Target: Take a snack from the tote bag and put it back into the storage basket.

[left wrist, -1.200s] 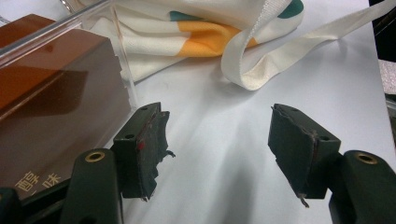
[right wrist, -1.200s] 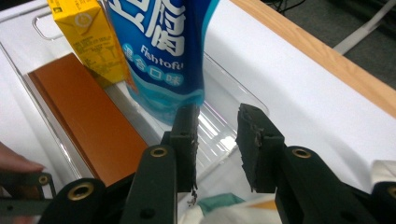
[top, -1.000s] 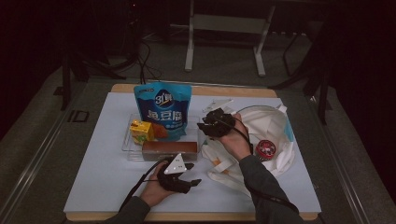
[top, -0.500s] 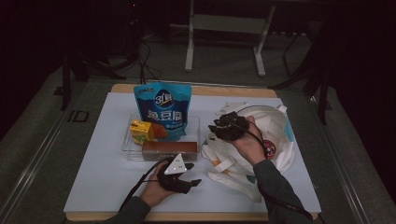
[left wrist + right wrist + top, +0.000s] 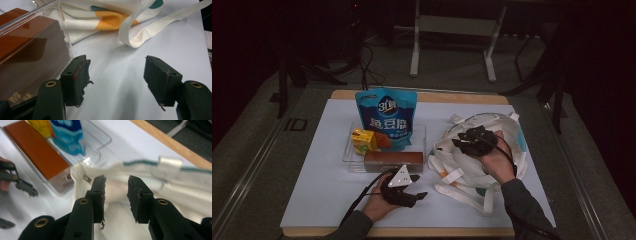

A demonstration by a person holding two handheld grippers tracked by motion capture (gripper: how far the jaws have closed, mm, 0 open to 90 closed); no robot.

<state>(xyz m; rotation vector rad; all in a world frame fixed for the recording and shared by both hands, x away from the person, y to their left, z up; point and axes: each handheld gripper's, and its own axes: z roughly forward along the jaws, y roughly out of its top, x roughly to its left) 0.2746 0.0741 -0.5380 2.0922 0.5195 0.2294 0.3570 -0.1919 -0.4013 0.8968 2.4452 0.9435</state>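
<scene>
The work in hand centres on the white canvas tote bag (image 5: 482,160), which lies crumpled on the table (image 5: 322,200) to the right of a clear tray (image 5: 419,131). It looks light, soft and floppy: the cloth will fold and sag wherever it is lifted, so one pinch will not hold the mouth open. My judgement is that the best hold is the hemmed rim or one of the webbing handles (image 5: 140,37), where the fabric is doubled and less likely to slip out.

The right gripper (image 5: 116,190) hangs over the bag's mouth, its fingers (image 5: 98,187) a moderate gap apart and just widening; the bag's rim lies beyond and between the tips, but I see no cloth pinched. The tray, with a brown box (image 5: 37,152) and a blue snack pouch (image 5: 67,135), sits beyond the left-hand finger.

The left gripper (image 5: 116,72) rests low on the table, fingers (image 5: 160,77) set wide with bare tabletop between them. The tray wall and brown box stand just beside one finger; a bag handle loops ahead of the tips.
</scene>
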